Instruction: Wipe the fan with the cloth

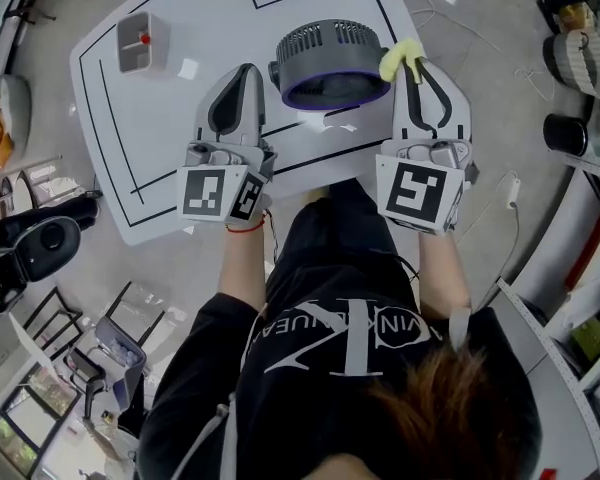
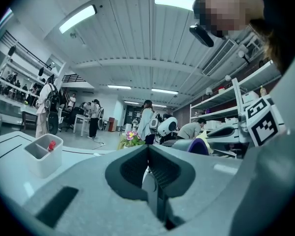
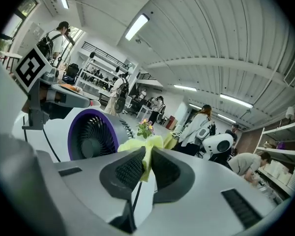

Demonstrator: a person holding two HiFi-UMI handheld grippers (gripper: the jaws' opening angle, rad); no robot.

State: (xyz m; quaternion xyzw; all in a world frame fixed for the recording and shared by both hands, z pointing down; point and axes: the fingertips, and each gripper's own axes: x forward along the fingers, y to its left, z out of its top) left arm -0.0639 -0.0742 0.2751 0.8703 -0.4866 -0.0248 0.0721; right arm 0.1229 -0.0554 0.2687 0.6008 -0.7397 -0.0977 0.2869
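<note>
At a white table (image 1: 130,168), a person holds a gripper in each hand, with the grey, purple-ringed fan (image 1: 330,63) dead ahead at 12 o'clock. The right gripper (image 1: 412,68) has its jaws pinched tight on a yellow cloth (image 1: 400,58), which sits at the fan's 3 o'clock edge and appears to touch the housing. The left gripper (image 1: 248,71), jaws pressed together with nothing between them, hovers just beside the fan at its 8 o'clock. A small grey bin (image 1: 140,43) stands well apart at 10 o'clock. The wipe looks to be just starting. Doing it well likely means drawing the cloth's loose fold around the housing and purple rim with light pressure. The grip should stay firm so the cloth does not slip. The left gripper could brace the light-looking fan against sliding or tipping.
</note>
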